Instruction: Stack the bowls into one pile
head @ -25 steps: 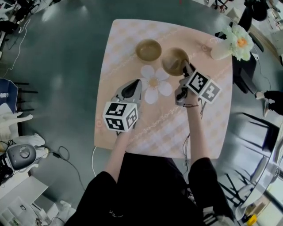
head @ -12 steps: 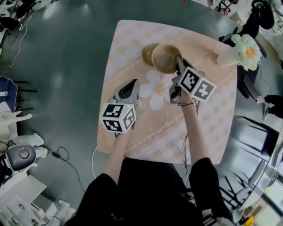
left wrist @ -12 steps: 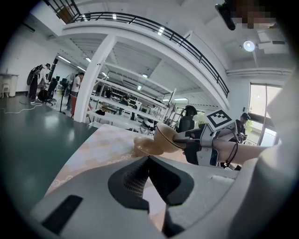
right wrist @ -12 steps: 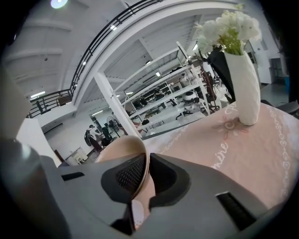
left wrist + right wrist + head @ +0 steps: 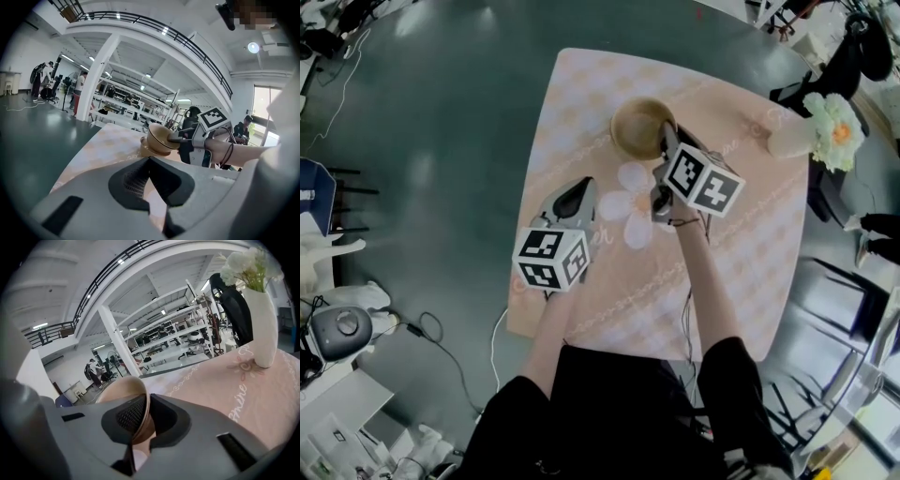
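At a square table (image 5: 581, 94) draped in pale pink checked cloth, the right gripper (image 5: 663, 142) pinches the rim of a tan bowl (image 5: 637, 127) and holds it, tilted, directly over a second bowl (image 5: 143, 150) that stands on the cloth toward the far side. Whether the two bowls touch cannot be made out. The left gripper (image 5: 577, 193) hovers nearer and to the left, its tongs pressed together with nothing between them, beside a large white flower (image 5: 633, 202) printed on the cloth. A white vase (image 5: 787, 139) of pale blooms (image 5: 836, 131) stands at the far right corner, well apart from the bowls. Around the table spreads a glossy dark green floor (image 5: 441, 141) crossed by cables. Beyond it are white columns, a railed mezzanine, rows of shelving and several people standing in the distance.
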`<state>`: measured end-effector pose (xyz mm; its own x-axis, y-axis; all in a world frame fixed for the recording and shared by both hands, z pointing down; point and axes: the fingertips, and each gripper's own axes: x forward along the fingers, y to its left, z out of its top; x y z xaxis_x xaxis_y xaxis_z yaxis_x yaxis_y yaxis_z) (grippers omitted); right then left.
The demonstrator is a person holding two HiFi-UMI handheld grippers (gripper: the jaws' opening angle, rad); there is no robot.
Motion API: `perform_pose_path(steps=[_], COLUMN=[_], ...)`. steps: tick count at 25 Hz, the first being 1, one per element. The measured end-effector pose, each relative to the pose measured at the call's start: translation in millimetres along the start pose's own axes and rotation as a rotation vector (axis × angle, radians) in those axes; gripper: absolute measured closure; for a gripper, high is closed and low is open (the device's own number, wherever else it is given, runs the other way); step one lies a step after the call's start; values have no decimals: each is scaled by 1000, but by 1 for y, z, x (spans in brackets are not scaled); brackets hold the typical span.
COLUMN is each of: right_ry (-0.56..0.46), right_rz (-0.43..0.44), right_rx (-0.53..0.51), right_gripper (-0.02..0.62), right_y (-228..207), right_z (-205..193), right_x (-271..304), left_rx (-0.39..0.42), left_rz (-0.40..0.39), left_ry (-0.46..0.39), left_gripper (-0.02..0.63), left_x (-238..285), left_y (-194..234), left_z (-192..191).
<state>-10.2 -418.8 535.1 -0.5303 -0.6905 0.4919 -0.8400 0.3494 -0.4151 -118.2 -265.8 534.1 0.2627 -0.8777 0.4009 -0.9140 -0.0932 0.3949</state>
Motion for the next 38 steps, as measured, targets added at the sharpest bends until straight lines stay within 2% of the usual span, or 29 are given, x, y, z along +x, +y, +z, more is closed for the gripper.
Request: perform_pose_path(steps=[8,20,24,27,31,34,36,38], right_ry=[40,34,22,17,25,29,24,17], right_rz=[-38,-96,-131,-140,-116,-80,-64,-49], right_rx=[-47,-213,-276,-266,-229,-189,-173,-171], right_gripper=[580,572,540,498,497,527,577,601], right_y=[-4,-8,-12,-13,-11,-10,-9,-6], right_z=[-11,-12,-14,-14,-17,-18,-18,-19], right_x=[14,22,23,22,17,6,-3,-13], left_rx=[-8,-20,-24,-22,-11,1,10,15], left_rz=[1,-6,-8,-9,-9,-19,-24,-26], left_ry=[11,24,23,20,-9,-41,-54,-71], left_gripper=[609,609,609,609,609,609,609,609], left_x=[4,7,8,6,1,-4,-8,-11], left_y=[4,1,1,0,-1,-6,-10,-14], left_z=[-4,-8,-8,-7,0,8,12,16])
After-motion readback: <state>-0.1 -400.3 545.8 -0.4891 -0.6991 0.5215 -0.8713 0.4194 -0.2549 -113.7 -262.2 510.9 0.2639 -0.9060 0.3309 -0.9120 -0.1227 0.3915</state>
